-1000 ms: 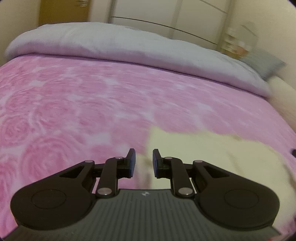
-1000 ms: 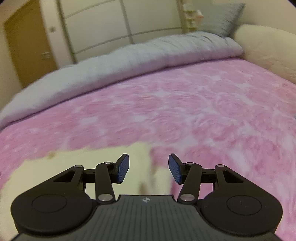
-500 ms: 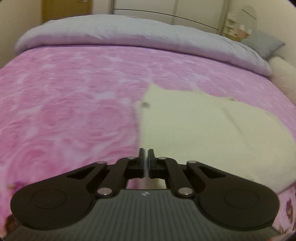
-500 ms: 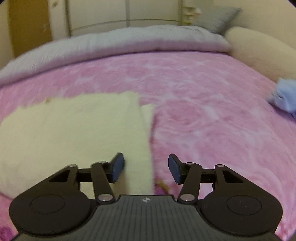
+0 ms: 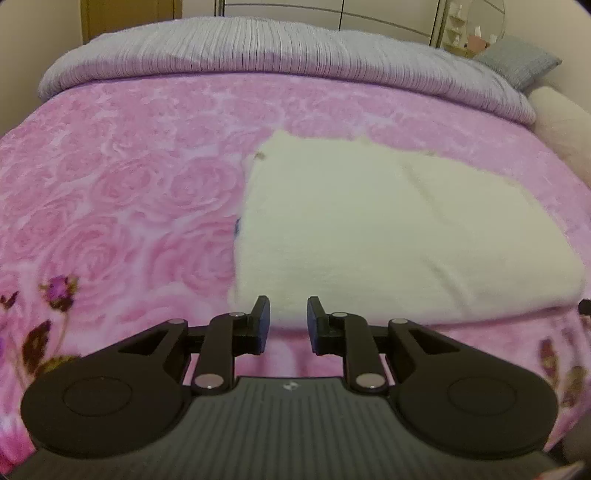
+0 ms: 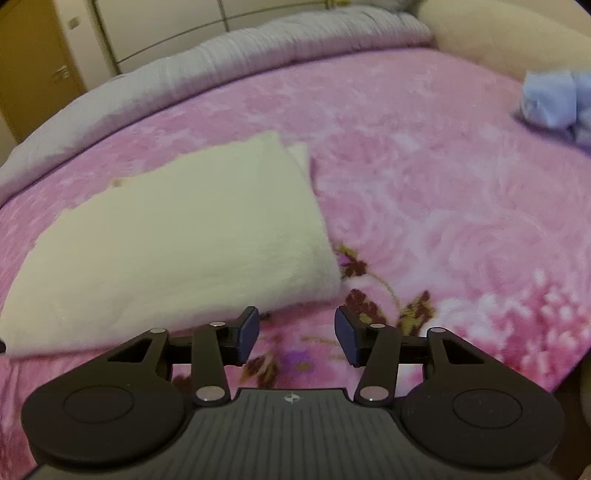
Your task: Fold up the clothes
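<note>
A cream fleecy garment (image 5: 388,229) lies folded flat on the pink rose-patterned bedspread (image 5: 122,192). It also shows in the right wrist view (image 6: 177,236). My left gripper (image 5: 288,325) is open and empty, just short of the garment's near edge at its left corner. My right gripper (image 6: 295,334) is open and empty, over the bedspread (image 6: 443,206) just off the garment's near right corner.
A grey duvet (image 5: 280,48) is rolled along the far side of the bed. A crumpled light blue garment (image 6: 554,99) lies at the far right. A cream bolster (image 6: 509,33) and a grey pillow (image 5: 521,66) sit at the bed's right end. Wardrobe doors stand behind.
Both grippers have pulled back toward the near bed edge. The left gripper was shut half a second ago and is open now. The garment lies folded, farther from both cameras.
</note>
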`<state>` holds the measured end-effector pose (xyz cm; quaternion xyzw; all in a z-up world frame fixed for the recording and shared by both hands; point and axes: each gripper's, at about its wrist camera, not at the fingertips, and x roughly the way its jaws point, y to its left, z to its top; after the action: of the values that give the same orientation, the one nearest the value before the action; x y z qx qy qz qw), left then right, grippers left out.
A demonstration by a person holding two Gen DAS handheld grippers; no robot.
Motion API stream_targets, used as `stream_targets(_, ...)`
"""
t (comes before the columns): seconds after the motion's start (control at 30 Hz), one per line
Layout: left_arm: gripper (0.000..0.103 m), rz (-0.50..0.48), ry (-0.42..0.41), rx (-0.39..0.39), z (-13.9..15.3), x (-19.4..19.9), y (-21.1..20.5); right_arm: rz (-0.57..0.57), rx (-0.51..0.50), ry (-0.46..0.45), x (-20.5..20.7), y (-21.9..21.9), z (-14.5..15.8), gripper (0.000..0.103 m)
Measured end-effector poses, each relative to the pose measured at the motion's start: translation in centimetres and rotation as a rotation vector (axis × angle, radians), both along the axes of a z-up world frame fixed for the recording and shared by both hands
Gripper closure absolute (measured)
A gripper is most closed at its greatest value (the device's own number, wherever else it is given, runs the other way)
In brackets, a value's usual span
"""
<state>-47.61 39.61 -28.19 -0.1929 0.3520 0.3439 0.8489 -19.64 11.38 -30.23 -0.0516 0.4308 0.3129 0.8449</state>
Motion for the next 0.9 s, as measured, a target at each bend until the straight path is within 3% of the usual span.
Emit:
stream_targets(0.3,0.078,-0.041,-0.098,0.078,7.3,-2.2,-7.7,0.091,0.089,-0.070,-7.4,-1.8,5.6,0.031)
stream_targets(0.43,0.071,-0.044,-0.114,0.111,9.6,-3.4,-10.9,0.101,0.106,-0.073,-9.6,-3.5,7.6,0.031)
stream_targets(0.9,0.056,-0.048,-0.083,0.123,9.8,-5.8,-16.9,0.099,0.075,-0.073,-13.7,-6.4,8.3,0.024)
